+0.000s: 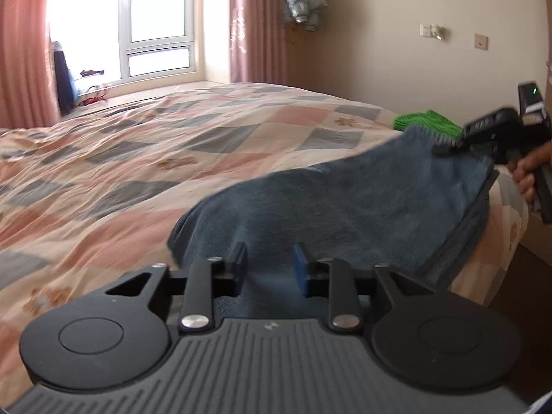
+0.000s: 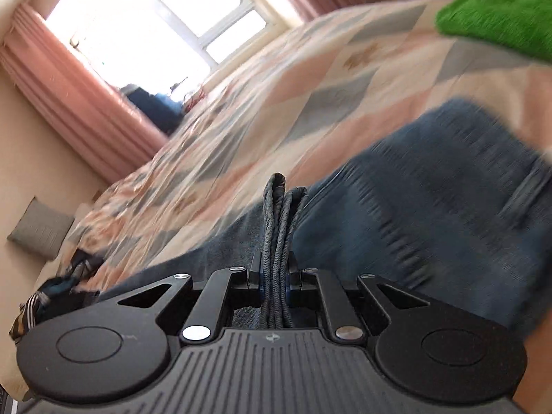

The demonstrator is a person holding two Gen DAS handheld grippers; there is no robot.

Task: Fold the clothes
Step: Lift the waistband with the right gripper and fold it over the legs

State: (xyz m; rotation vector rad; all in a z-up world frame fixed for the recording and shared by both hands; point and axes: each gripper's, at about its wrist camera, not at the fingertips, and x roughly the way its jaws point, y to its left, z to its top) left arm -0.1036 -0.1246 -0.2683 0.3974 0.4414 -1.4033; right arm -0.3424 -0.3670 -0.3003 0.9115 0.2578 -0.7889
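Left wrist view: my left gripper (image 1: 269,265) has its jaws partly apart, nothing pinched. The blue cloth (image 1: 345,207) runs between and under the fingers, but the pads don't press on it. The cloth lies folded on the bed (image 1: 138,158), near its right edge, its far corner lifted by the right gripper (image 1: 445,146), held in a hand (image 1: 528,172). A green cloth (image 1: 427,122) sits folded just beyond, close to that corner.

Right wrist view: tilted and blurred. The right gripper (image 2: 275,274) has its jaws almost closed on several stacked edges of the blue cloth (image 2: 431,207), which stick up past the fingertips. The green cloth (image 2: 500,17) is at top right, apart from the blue one. Crumpled clothes (image 2: 51,293) lie at the bed's left end.

Risks, as I judge them: with the left side free, pulling the corner could drag the whole cloth instead of folding it. Stacked layers could slip unevenly from the pinch. The cloth is near the bed edge and might slide off.
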